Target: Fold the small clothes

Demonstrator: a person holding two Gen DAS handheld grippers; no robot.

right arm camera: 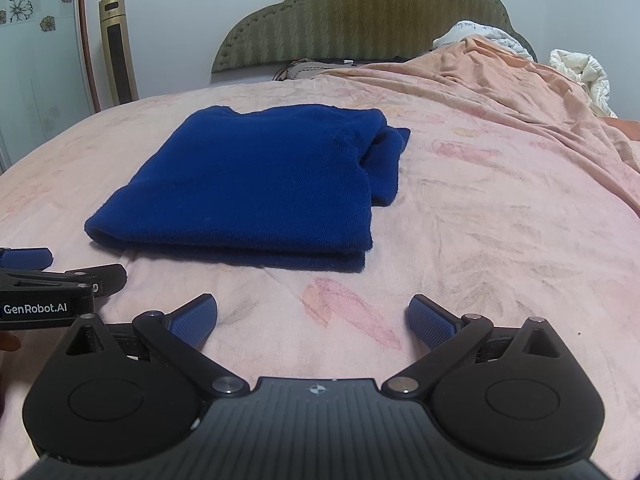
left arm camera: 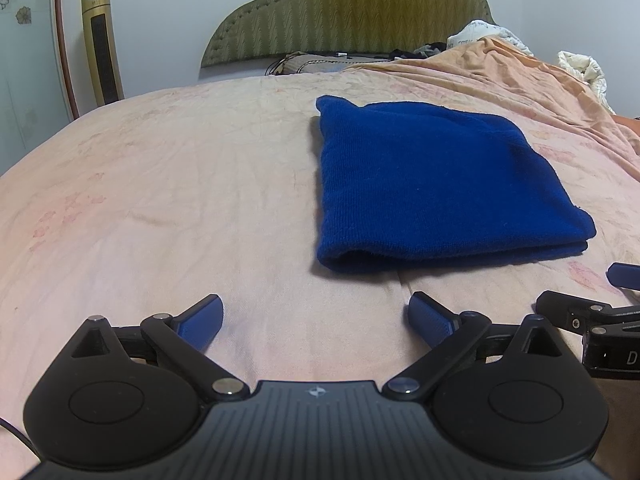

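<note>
1. Your left gripper [left arm camera: 316, 318] and right gripper [right arm camera: 312, 318]: jaws spread, holding nothing, just short of the garment.
2. Blue knit garment [right arm camera: 256, 188]: soft, ribbed, squared into a layered fold mid-bed, well off its edges.
3. Pink bedsheet [left arm camera: 160, 200]: wrinkled. Folding looks done; judge whether one more halving is needed.

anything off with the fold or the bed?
Mostly tidy. The blue garment lies folded flat on the pink sheet, but a bunched layer pokes out along its right edge, so that side is uneven. Both tools are open and clear of it.
</note>
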